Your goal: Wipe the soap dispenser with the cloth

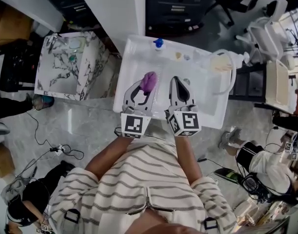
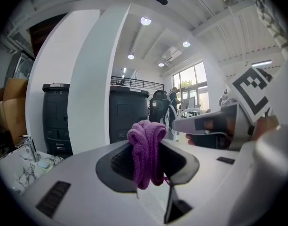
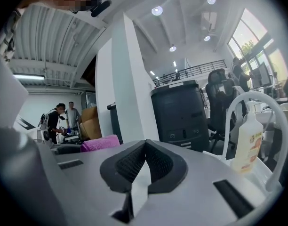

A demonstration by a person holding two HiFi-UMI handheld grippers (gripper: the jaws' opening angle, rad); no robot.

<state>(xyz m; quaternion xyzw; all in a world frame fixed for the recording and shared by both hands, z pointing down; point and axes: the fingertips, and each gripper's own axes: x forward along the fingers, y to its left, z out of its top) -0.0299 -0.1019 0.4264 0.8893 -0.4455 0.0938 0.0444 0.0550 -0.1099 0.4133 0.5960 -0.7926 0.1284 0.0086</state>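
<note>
Left claw clamped on purple cloth; right claw clenched, empty. Soap dispenser upright at frame right of tray. Best: brace bottle, wipe downward.

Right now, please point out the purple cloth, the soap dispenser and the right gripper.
purple cloth [image 2: 146, 147]: left gripper view, middle of the clamped bunch.
soap dispenser [image 3: 248, 142]: right gripper view, the bottle's labelled body.
right gripper [image 3: 144, 159]: right gripper view, where its closed jaws meet.

Shut tool near soap dispenser
</note>
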